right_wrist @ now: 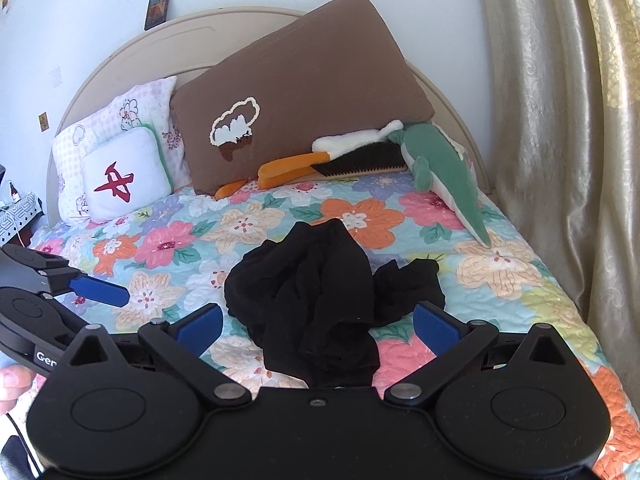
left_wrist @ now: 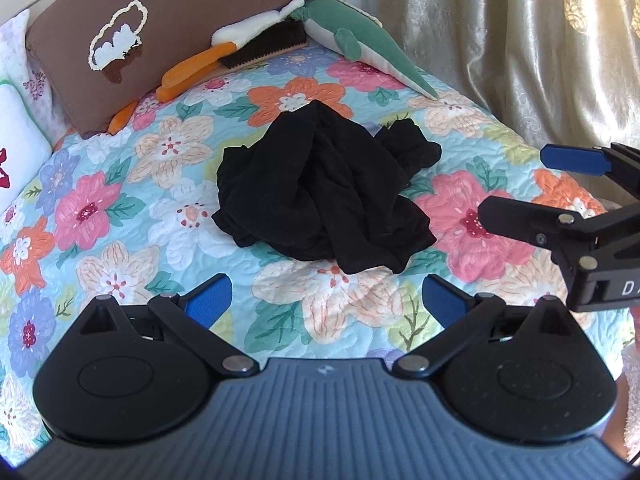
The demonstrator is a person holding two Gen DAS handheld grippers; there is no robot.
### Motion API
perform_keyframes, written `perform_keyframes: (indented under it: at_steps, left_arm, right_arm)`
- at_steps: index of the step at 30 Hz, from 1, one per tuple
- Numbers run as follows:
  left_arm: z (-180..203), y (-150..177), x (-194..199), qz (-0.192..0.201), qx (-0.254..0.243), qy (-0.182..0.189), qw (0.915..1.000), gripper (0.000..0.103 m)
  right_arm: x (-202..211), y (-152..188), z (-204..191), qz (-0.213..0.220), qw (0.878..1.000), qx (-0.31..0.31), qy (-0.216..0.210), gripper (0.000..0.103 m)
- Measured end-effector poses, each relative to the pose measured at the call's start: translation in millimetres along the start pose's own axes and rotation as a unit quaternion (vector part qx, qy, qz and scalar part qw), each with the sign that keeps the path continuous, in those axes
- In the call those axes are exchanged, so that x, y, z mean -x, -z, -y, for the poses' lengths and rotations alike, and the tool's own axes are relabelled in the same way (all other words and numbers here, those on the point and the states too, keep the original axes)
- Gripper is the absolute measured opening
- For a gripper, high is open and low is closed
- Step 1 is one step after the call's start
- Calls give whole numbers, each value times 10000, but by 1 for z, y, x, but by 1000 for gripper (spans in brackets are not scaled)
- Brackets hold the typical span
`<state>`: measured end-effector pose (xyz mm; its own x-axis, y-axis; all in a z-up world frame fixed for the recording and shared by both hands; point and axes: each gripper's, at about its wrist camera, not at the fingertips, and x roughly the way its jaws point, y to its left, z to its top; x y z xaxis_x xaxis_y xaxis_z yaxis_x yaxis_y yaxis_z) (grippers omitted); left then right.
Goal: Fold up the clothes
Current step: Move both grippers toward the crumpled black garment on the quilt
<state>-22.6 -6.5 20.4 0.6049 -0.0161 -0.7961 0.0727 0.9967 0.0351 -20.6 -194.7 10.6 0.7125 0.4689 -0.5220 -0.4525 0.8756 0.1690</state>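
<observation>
Black garment (left_wrist: 324,192) crumpled mid-quilt (left_wrist: 120,208), ahead of left gripper (left_wrist: 326,300); jaws spread, empty. Right view: heap (right_wrist: 316,308) reached between right gripper (right_wrist: 318,326) fingers, spread, unclamped; nearer. No clear long axis.

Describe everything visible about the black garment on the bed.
The crumpled black garment of thin, soft-looking fabric lies unfolded in a loose heap with deep folds, near the middle of the floral quilted bedspread. A smaller bunched part extends toward the curtain side. Only the bedspread touches it; neither tool is gripping it. What kind of clothing it is cannot be told.
</observation>
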Motion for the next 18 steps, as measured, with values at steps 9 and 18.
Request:
perform_keyframes:
  at_steps: [9, 18]
  left_arm:
    - [-5, 1, -7, 32, 132, 159, 9998, 103]
    - [-35, 8, -42, 421, 649, 156, 9969, 101]
  right_arm:
    - [-4, 0, 6, 82, 9993, -209, -312, 103]
    - [-26, 3, 23, -112, 9973, -697, -225, 103]
